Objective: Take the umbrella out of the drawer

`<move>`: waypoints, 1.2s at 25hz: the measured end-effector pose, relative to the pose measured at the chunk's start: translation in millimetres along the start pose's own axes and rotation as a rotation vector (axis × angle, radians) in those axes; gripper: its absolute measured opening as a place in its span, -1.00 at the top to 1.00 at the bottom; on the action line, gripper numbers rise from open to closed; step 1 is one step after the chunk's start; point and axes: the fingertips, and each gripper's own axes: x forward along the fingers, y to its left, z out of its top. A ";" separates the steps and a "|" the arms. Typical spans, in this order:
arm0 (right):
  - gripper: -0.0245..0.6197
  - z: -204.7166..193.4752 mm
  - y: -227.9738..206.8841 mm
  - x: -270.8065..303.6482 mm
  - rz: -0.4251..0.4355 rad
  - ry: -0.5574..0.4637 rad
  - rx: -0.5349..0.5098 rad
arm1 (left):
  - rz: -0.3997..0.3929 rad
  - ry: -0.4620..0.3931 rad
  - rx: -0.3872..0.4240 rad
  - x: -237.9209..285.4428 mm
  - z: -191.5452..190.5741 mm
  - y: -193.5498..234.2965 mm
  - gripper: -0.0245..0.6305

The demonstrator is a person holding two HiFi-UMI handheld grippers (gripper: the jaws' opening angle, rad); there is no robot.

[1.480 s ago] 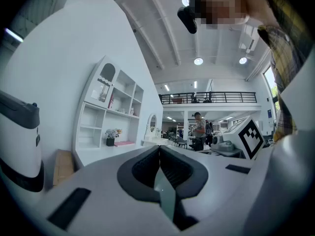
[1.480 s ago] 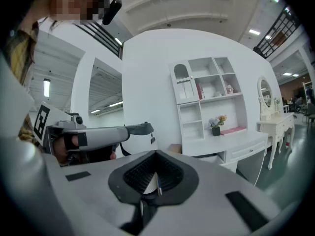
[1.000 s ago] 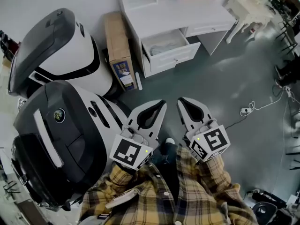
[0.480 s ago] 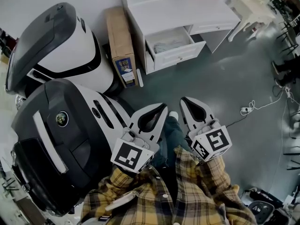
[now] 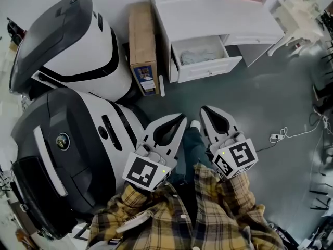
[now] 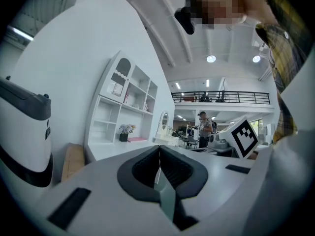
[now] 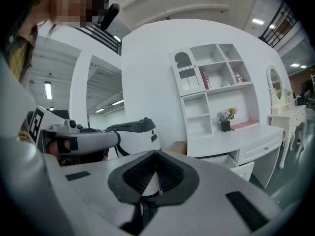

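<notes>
The white desk (image 5: 218, 20) has one drawer (image 5: 208, 69) pulled open. A pale grey bundle (image 5: 199, 55) lies inside it, too small to tell whether it is the umbrella. In the head view both grippers hover over the grey floor, well short of the drawer. My left gripper (image 5: 182, 116) is shut and holds nothing, its tips meeting in its own view (image 6: 159, 149). Beside it my right gripper (image 5: 202, 110) is also shut and holds nothing (image 7: 156, 154). The open drawer (image 7: 241, 168) shows to the right of the jaws in the right gripper view.
Two big white-and-black machines (image 5: 73, 51) (image 5: 67, 155) fill the left side. A cardboard box (image 5: 143, 46) leans between them and the desk. A cable with a socket strip (image 5: 276, 137) lies on the floor at right. A white dressing table (image 5: 299, 12) stands at top right.
The desk and open drawer have shifted to the right in the head view. Both grippers stay shut and side by side, near the same spot in the picture.
</notes>
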 end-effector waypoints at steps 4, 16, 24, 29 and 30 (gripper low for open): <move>0.87 6.0 -34.2 20.3 0.029 0.014 -0.002 | 0.022 0.004 -0.020 41.2 -0.2 15.3 0.86; 0.87 43.9 -129.6 57.1 0.097 0.013 -0.017 | 0.059 -0.028 0.009 154.5 34.7 37.1 0.86; 0.87 60.0 -172.2 67.4 0.133 -0.011 -0.037 | 0.104 -0.052 0.043 194.5 49.2 46.5 0.86; 0.87 58.4 -188.8 74.2 0.140 0.003 -0.030 | 0.119 -0.043 0.041 206.5 48.5 51.3 0.86; 0.87 58.1 -191.2 76.6 0.140 0.007 -0.028 | 0.124 -0.043 0.041 208.3 49.7 54.2 0.86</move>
